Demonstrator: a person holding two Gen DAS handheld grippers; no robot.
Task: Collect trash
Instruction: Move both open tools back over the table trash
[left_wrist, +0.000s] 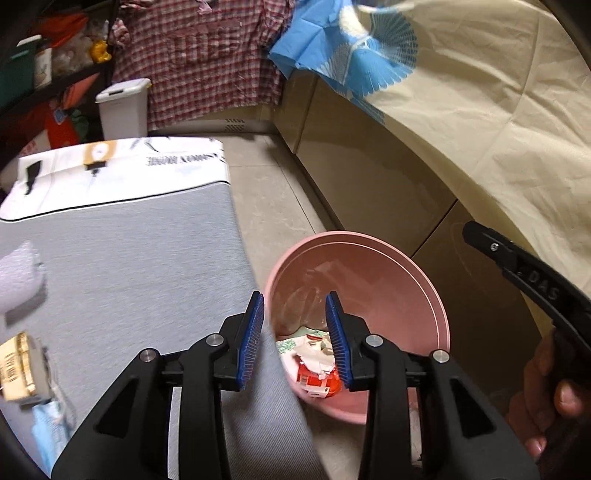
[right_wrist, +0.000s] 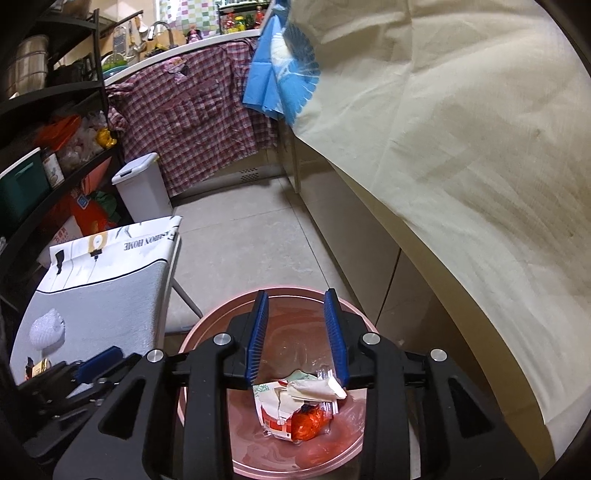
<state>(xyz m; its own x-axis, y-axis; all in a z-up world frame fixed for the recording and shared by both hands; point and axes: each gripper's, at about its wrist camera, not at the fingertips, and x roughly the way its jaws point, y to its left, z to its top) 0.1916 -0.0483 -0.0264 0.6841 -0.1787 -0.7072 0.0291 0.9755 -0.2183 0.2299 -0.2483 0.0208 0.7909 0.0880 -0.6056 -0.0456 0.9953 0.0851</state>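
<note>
Right wrist: pink basin (right_wrist: 207, 332) beside ironing board (right_wrist: 110, 295), white bin (right_wrist: 142, 184) beyond.

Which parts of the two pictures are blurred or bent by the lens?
Left wrist view: the white foam piece and gold wrapper on the grey board are smeared; the pink bin is sharper. Right wrist view: mostly sharp, the trash clear in the bin; the cream cloth bows strongly, with dark corners.
</note>
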